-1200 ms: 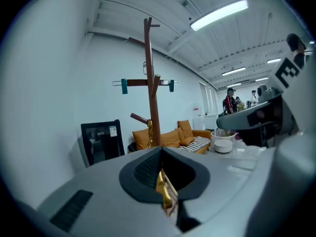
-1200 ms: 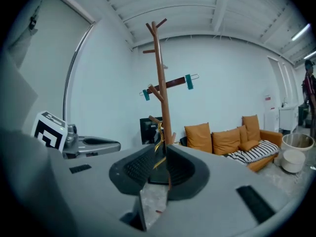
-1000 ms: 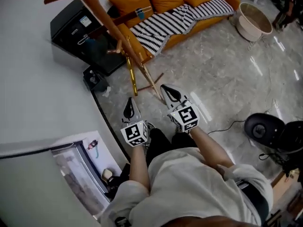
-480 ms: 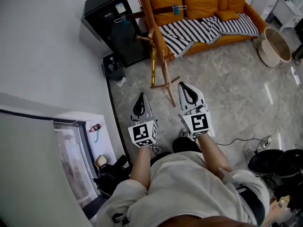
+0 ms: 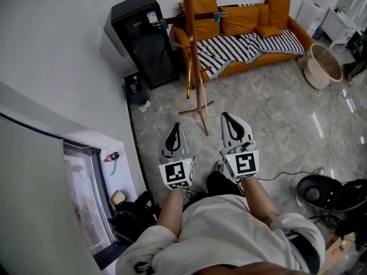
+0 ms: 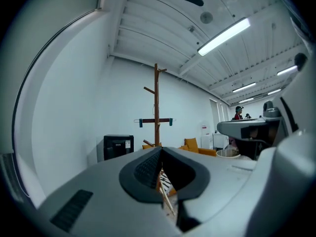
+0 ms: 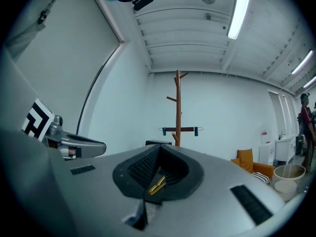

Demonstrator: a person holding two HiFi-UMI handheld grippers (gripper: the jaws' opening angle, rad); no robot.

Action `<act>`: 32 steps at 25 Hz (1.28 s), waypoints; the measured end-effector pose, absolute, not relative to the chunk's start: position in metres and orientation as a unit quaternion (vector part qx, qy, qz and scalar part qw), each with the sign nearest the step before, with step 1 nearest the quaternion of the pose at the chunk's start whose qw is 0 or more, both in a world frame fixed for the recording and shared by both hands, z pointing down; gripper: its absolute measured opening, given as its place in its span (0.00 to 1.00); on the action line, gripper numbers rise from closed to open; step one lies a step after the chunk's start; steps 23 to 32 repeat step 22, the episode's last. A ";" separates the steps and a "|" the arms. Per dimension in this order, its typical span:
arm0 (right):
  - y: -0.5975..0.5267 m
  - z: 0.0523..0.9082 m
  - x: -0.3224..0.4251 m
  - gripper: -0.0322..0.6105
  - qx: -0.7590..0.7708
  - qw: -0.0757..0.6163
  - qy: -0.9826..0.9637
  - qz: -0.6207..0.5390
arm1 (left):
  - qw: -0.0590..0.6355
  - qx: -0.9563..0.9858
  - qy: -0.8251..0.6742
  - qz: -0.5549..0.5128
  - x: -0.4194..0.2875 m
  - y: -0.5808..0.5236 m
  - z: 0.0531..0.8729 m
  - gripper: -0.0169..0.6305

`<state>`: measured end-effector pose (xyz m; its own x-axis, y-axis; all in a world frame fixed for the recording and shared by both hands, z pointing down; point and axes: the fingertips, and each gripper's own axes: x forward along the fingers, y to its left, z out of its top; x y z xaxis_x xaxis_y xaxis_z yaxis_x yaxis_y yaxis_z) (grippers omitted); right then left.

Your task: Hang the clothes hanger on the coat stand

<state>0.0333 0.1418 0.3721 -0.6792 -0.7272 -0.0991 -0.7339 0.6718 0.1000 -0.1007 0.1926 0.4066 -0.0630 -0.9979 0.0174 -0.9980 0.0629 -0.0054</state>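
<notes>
The wooden coat stand [image 5: 194, 62] rises from the marble floor ahead of both grippers. A dark wooden hanger with blue clips [image 5: 188, 20] hangs across its pole, high up. It also shows in the left gripper view, where the hanger [image 6: 156, 121] sits on the stand [image 6: 156, 98], and in the right gripper view as hanger [image 7: 180, 129] on stand [image 7: 177, 102]. A gold piece [image 5: 188, 80] hangs lower on the pole. My left gripper [image 5: 174, 132] and right gripper [image 5: 232, 122] are side by side, short of the stand's base, both shut and empty.
A black cabinet [image 5: 143, 36] stands against the white wall left of the stand. Behind it is an orange sofa [image 5: 246, 13] with a striped blanket. A round tub [image 5: 323, 65] is at the right; a black round device [image 5: 317, 191] and a cable lie near my right side.
The head view has swung, so the stand now appears upright and nearer the centre. Both grippers stay shut and side by side, held slightly lower in the view.
</notes>
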 end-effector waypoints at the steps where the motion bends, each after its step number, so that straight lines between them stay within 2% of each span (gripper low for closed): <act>1: 0.150 0.371 0.035 0.06 -0.401 0.023 0.913 0.069 | 0.008 0.687 -0.726 0.004 -0.098 0.199 0.406 0.04; 10: 0.191 0.343 0.036 0.06 -0.404 0.035 0.909 0.099 | -0.011 0.701 -0.713 0.005 -0.087 0.228 0.388 0.04; 32: 0.218 0.343 0.031 0.06 -0.412 0.030 0.904 0.114 | -0.014 0.706 -0.708 0.000 -0.094 0.252 0.388 0.04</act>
